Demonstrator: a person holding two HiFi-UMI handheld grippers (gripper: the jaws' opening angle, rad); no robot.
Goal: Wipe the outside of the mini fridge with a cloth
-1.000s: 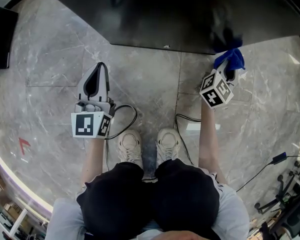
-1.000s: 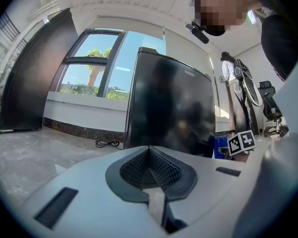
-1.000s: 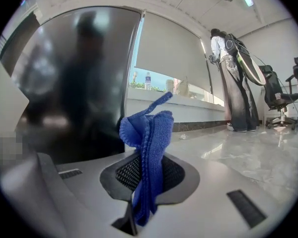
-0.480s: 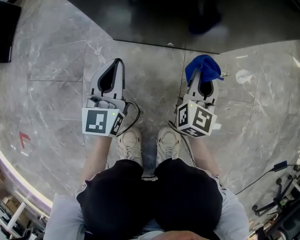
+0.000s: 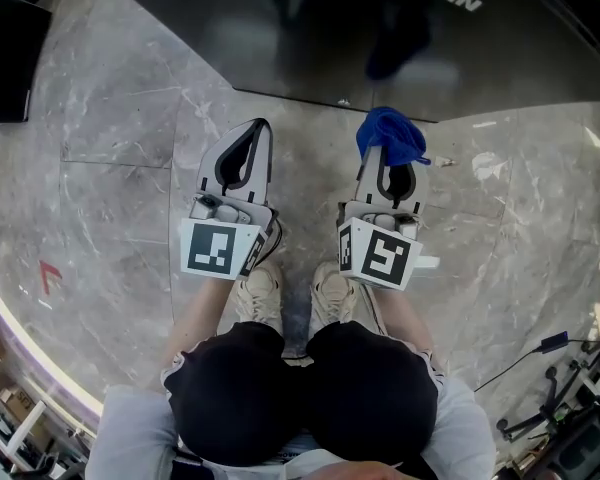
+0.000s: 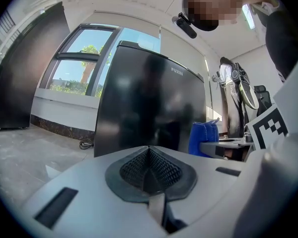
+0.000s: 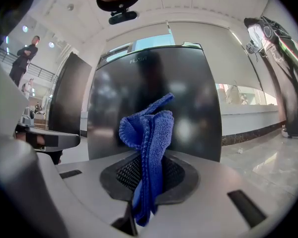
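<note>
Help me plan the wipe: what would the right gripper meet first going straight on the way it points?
The black front of the mini fridge; the blue cloth in the right gripper would likely touch first, depth unclear.

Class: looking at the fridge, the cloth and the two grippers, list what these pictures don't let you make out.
- Glossy black mini fridge: reflections in both gripper views mask any smears or dust. The head view's top edge cuts it off, and its back shows in no view.
- Blue microfibre cloth: its lower end disappears between the right gripper jaws, so its full length is hidden.
</note>
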